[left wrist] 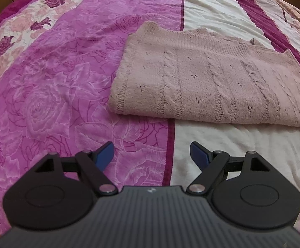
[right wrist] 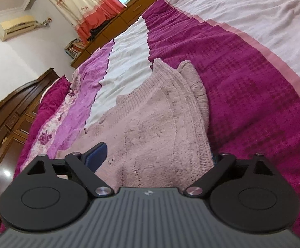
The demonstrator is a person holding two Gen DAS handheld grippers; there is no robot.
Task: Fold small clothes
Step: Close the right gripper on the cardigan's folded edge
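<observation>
Left gripper [left wrist: 152, 155] wide, empty, lower centre. Right gripper [right wrist: 158, 157] wide astride folded pink sweater [right wrist: 156, 124] edge; pad contact unclear.

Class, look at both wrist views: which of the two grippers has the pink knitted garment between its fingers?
The right gripper: the pink knitted garment lies between its open fingers. The left gripper hangs over bare bedspread, short of the garment.

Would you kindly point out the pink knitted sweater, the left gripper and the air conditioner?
pink knitted sweater [left wrist: 207, 86]: left wrist view, middle of folded top layer.
left gripper [left wrist: 152, 157]: left wrist view, midway between fingertips.
air conditioner [right wrist: 15, 27]: right wrist view, front panel.
</observation>
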